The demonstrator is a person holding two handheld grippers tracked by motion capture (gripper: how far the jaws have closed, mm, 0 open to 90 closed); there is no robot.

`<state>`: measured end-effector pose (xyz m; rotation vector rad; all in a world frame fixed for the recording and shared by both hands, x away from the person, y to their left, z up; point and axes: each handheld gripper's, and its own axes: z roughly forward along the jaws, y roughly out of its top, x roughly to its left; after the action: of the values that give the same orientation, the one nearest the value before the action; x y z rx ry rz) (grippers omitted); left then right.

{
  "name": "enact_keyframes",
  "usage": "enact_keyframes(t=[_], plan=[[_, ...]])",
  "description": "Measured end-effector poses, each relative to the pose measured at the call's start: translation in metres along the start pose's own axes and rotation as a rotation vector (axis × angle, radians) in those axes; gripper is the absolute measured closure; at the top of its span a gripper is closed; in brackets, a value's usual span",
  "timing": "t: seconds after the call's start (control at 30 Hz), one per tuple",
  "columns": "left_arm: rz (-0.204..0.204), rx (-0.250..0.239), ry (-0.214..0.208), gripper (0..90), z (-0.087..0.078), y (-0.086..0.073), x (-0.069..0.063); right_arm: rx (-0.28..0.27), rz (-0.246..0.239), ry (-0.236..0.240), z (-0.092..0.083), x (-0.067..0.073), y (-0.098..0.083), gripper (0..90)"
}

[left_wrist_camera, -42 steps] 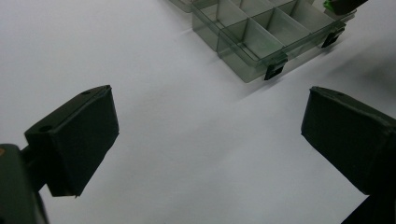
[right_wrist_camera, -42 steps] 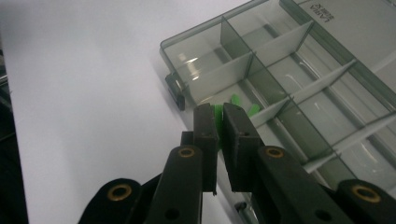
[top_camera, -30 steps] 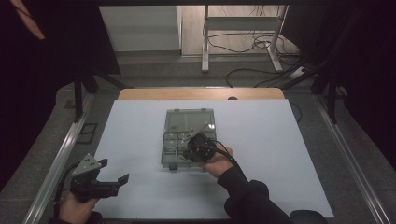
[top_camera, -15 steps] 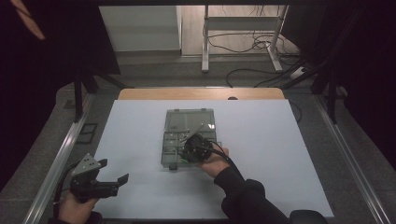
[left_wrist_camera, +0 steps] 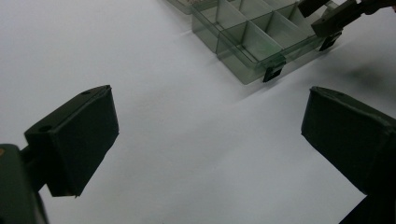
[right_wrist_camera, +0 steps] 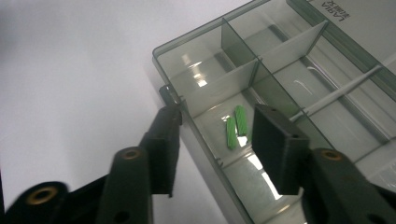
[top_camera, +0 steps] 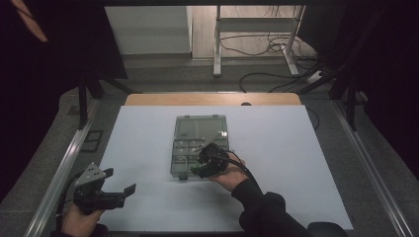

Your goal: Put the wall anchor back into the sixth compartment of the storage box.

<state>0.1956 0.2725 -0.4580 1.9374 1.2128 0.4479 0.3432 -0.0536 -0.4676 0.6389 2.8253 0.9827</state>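
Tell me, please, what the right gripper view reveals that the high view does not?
The right gripper view reveals two green pieces lying side by side in one compartment, between open jaws that have just been opening and press on nothing. The high view alone takes in the left gripper near the white table edge. Both show the clear compartment box and the right gripper at its near end.

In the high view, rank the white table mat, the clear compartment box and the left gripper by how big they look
1. White table mat, by far the largest.
2. Clear compartment box.
3. Left gripper, though it sits nearer the camera, so its real size is unsure.
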Motion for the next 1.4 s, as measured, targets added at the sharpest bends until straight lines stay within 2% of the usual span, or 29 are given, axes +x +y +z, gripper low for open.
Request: enact_keyframes(t=[0.3,0.73,0.8,1.4], plan=[[-0.001,-0.002,-0.001,4.4,0.000,0.000,0.000,-0.028,0.000,-0.019,-0.015,0.004,-0.005,31.2],[0.001,-0.003,-0.003,4.4,0.000,0.000,0.000,-0.047,0.000,-0.036,-0.029,0.006,-0.011,16.7],[0.001,-0.003,-0.004,4.4,0.000,0.000,0.001,-0.044,0.002,-0.050,-0.030,0.007,-0.012,15.0],[0.001,-0.002,-0.003,4.4,0.000,0.000,0.000,-0.058,0.005,-0.061,-0.049,0.013,-0.025,5.4]])
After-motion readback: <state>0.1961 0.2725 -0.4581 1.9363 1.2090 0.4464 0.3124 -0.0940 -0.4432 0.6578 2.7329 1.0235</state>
